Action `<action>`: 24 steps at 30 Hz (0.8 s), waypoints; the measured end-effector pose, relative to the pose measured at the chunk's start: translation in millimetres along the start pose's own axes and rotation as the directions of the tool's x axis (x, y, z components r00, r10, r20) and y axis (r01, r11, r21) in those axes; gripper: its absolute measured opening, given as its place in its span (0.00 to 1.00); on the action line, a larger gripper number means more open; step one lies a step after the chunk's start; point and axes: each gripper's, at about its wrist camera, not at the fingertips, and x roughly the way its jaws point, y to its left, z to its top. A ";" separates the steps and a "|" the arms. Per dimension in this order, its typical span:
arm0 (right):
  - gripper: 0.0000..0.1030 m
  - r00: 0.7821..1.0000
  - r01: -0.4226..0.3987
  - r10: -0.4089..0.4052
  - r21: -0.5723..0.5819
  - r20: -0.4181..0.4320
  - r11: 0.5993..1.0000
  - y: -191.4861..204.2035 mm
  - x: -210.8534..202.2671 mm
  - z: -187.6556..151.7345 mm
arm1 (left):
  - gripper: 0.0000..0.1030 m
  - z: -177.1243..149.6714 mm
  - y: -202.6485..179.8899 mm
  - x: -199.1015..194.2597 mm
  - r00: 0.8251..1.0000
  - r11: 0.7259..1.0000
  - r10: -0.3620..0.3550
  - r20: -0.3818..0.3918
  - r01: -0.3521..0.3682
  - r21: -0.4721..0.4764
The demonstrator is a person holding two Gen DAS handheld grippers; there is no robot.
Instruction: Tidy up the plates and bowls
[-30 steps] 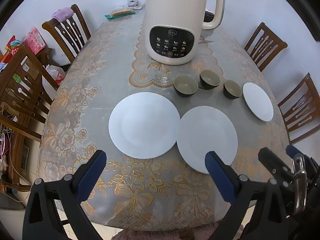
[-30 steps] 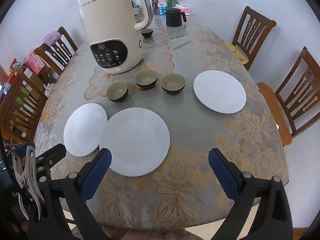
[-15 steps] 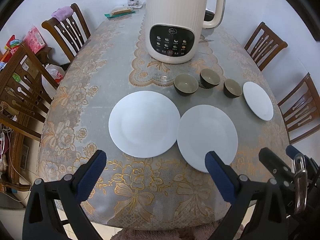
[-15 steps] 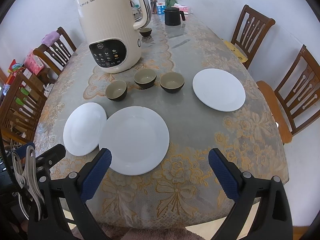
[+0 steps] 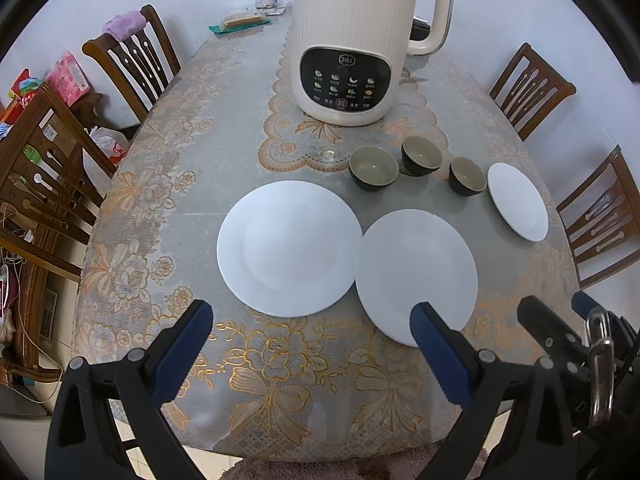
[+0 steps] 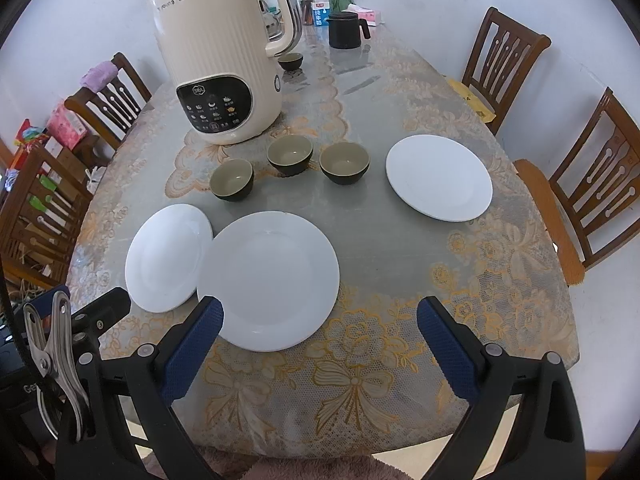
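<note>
Left wrist view: left gripper (image 5: 308,318) jaws wide, empty, above near table edge (image 5: 320,432). Two large plates (image 5: 289,248) touching; three bowls (image 5: 373,168) behind; small plate (image 5: 518,207) far right.

Right wrist view: right gripper (image 6: 320,320) jaws wide, empty.

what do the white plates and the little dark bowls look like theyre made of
White plates: likely glazed ceramic or porcelain, smooth and glossy with a soft sheen and a faint raised rim. Dark bowls: probably glazed stoneware, near-black outside, olive-beige inside with light reflections. Melamine cannot be ruled out.
</note>
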 end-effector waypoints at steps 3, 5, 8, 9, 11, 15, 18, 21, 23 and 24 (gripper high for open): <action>0.97 1.000 0.002 -0.002 0.003 -0.004 1.000 0.7 1.8 0.9 | 0.98 -0.3 -0.1 0.3 1.000 1.000 0.000 0.000 0.000 0.000; 0.97 1.000 0.001 -0.001 0.005 -0.007 1.000 0.9 3.0 1.9 | 0.98 0.0 -0.7 0.5 1.000 1.000 0.001 -0.001 -0.001 0.001; 0.97 1.000 0.000 0.000 0.007 -0.011 1.000 0.6 3.6 2.1 | 0.98 0.8 -0.7 1.0 1.000 1.000 0.001 -0.002 -0.001 0.001; 0.97 1.000 -0.001 0.001 0.008 -0.011 1.000 0.4 3.6 1.9 | 0.98 0.9 -0.8 1.0 1.000 1.000 0.001 -0.002 -0.001 0.001; 0.97 1.000 -0.001 0.001 0.007 -0.010 1.000 0.3 3.6 1.8 | 0.98 0.9 -0.7 1.0 1.000 1.000 0.001 -0.003 -0.001 0.001; 0.97 1.000 0.000 0.001 0.008 -0.011 1.000 0.3 3.6 1.6 | 0.98 0.6 -0.8 1.4 1.000 1.000 0.000 -0.003 0.000 0.001; 0.97 1.000 0.000 0.000 0.008 -0.011 1.000 0.3 3.6 1.5 | 0.98 0.7 -0.8 1.6 1.000 1.000 0.000 -0.004 0.000 0.000; 0.97 1.000 0.000 0.000 0.008 -0.011 1.000 0.4 3.6 1.3 | 0.98 0.5 -1.0 2.0 1.000 1.000 0.000 -0.004 0.000 0.000; 0.97 1.000 0.000 0.000 0.008 -0.010 1.000 0.4 3.6 1.2 | 0.98 0.5 -1.0 2.1 1.000 1.000 0.000 -0.005 0.000 0.000; 0.97 1.000 0.000 0.000 0.008 -0.010 1.000 0.3 3.6 1.2 | 0.98 0.4 -0.9 2.6 1.000 1.000 -0.001 -0.006 0.001 0.000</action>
